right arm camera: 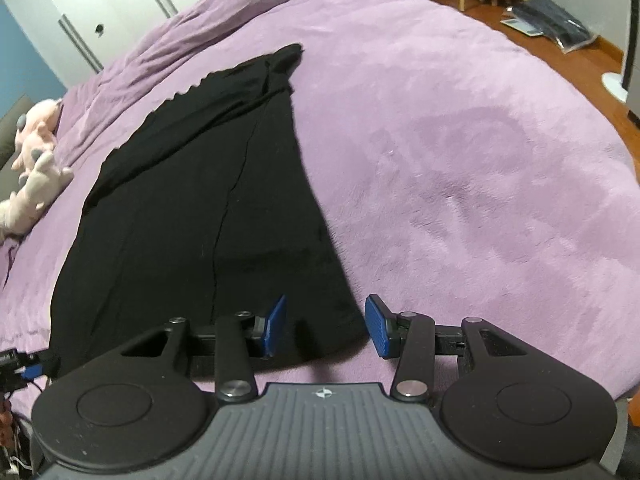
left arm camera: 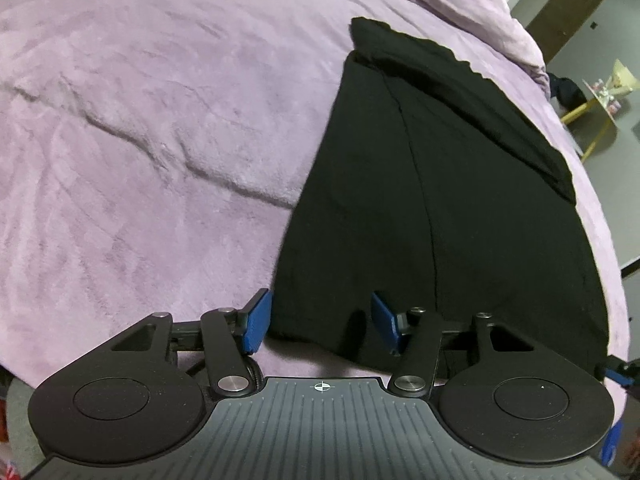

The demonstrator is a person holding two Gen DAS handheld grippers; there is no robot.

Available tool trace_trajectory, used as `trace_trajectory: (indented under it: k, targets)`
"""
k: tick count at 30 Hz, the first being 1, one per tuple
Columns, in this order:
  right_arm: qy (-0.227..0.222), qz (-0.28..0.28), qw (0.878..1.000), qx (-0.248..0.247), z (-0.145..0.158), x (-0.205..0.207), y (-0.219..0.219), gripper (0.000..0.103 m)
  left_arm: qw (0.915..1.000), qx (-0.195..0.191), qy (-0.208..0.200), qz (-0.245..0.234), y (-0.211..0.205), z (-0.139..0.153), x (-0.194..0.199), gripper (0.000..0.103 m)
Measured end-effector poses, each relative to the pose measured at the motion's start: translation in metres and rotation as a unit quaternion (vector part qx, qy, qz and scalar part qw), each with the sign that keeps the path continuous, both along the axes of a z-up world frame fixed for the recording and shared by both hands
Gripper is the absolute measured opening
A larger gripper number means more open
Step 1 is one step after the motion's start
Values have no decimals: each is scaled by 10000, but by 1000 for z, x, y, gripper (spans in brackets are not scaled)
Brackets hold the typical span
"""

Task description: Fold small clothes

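A black garment (left arm camera: 432, 200) lies flat on the purple bed cover (left arm camera: 140, 140), folded lengthwise with a fold line down its middle and a wavy hem at the far end. My left gripper (left arm camera: 318, 322) is open, its blue pads straddling the garment's near left corner. The same garment (right arm camera: 200, 184) shows in the right wrist view. My right gripper (right arm camera: 326, 326) is open, its pads straddling the garment's near right corner. The near hem lies between both pairs of pads; I cannot tell whether they touch it.
A pink plush toy (right arm camera: 36, 152) lies on the bed left of the garment. A yellow-legged stool (left arm camera: 600, 92) and floor are beyond the bed's right edge. White wardrobe doors (right arm camera: 80, 12) stand behind. Bags lie on the wooden floor (right arm camera: 552, 24).
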State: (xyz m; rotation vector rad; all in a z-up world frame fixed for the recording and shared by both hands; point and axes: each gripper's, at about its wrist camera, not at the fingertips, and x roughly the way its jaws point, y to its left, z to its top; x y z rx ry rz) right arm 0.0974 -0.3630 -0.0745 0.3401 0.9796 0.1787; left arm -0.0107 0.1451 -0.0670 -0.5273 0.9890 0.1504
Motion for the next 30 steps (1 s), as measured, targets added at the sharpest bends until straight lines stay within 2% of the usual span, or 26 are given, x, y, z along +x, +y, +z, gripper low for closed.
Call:
trace_trajectory:
  k: [6,8,10,13,18,22,27,30]
  targets:
    - [2,118,9999,-53,0,4,-1,43,10000,-33,19,-75,1,-2,3,57]
    - [40,264,9996,-136,-3,9,5,42,9999,79,10,-149,-2,-1,4,42]
    - [77,340,9992,-189,-6,12,9,40,9996,141,43,-229,-4,0,6,35]
    - [112,402,9983,-405,-9,14,14,29,9992,175,96,-346,-5,0,9,16]
    - [142,506,9978,-401,-9,14,13,9,9977,319,45,-592,-10,3,13,9]
    - [254,429,9986,198,-7,16,2,6,9977,217,-105,-640,-12,8,13,8]
    - [372,227,9911,1256,-3,23,-12,5,9975,-268,-404,-515,-4,22,13,8]
    - [308,151,9853,1674,3,28,-16,5,9958,-557,-576,-451,-1,33,16,8]
